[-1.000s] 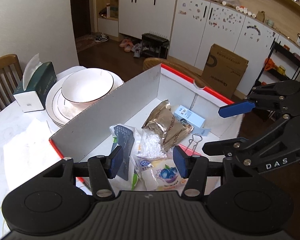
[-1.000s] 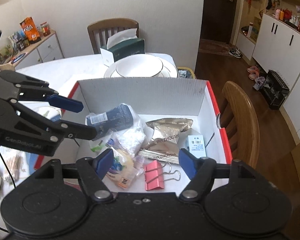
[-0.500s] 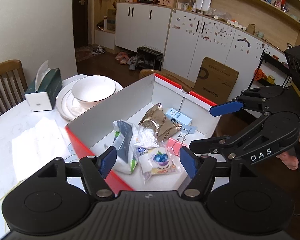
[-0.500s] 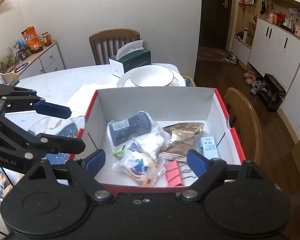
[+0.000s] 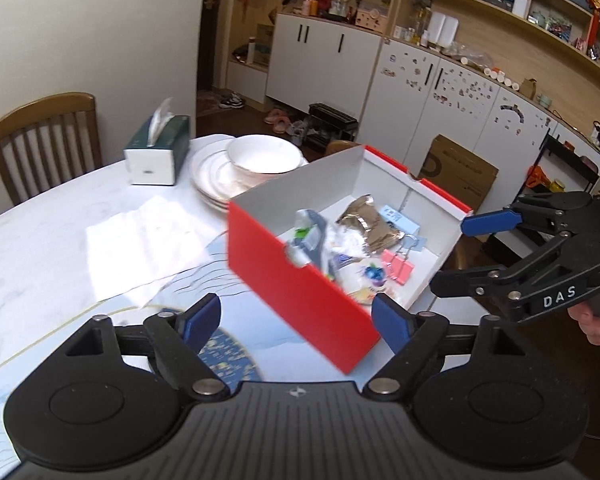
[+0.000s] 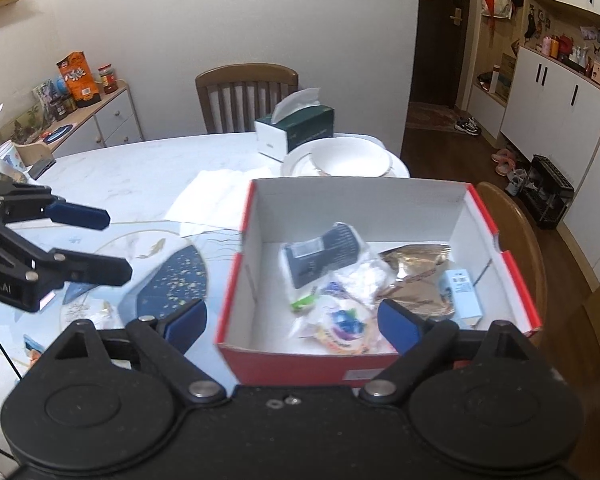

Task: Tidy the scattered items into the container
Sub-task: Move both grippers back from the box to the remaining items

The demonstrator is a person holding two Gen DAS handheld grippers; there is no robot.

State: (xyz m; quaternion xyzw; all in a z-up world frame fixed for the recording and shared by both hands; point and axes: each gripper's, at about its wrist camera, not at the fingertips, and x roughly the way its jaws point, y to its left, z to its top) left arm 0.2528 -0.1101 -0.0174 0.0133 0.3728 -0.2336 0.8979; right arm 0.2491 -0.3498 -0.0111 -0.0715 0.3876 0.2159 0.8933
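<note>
A red box with white inside [image 5: 296, 280] [image 6: 380, 196] stands on the table and holds several items: a dark packet [image 6: 320, 254], a gold foil pouch [image 5: 366, 222] [image 6: 416, 276], a pale blue carton [image 6: 462, 292], pink binder clips [image 5: 396, 266] and a snack pack [image 6: 342, 320]. My left gripper [image 5: 296, 320] is open and empty, above the table before the box's red side. My right gripper [image 6: 292, 326] is open and empty at the box's near edge. Each gripper shows in the other's view, the right [image 5: 484, 248], the left [image 6: 96, 244].
A green tissue box [image 5: 158, 152] [image 6: 296, 130] and stacked white plates with a bowl [image 5: 260, 160] [image 6: 340, 160] stand behind the box. A white napkin [image 5: 140, 248] lies on the table. Wooden chairs [image 5: 44, 140] [image 6: 516, 232] stand at the edges.
Both grippers have pulled back and up, away from the box's inside. The box now looks smaller and its red outer walls show. Both grippers stay open and empty.
</note>
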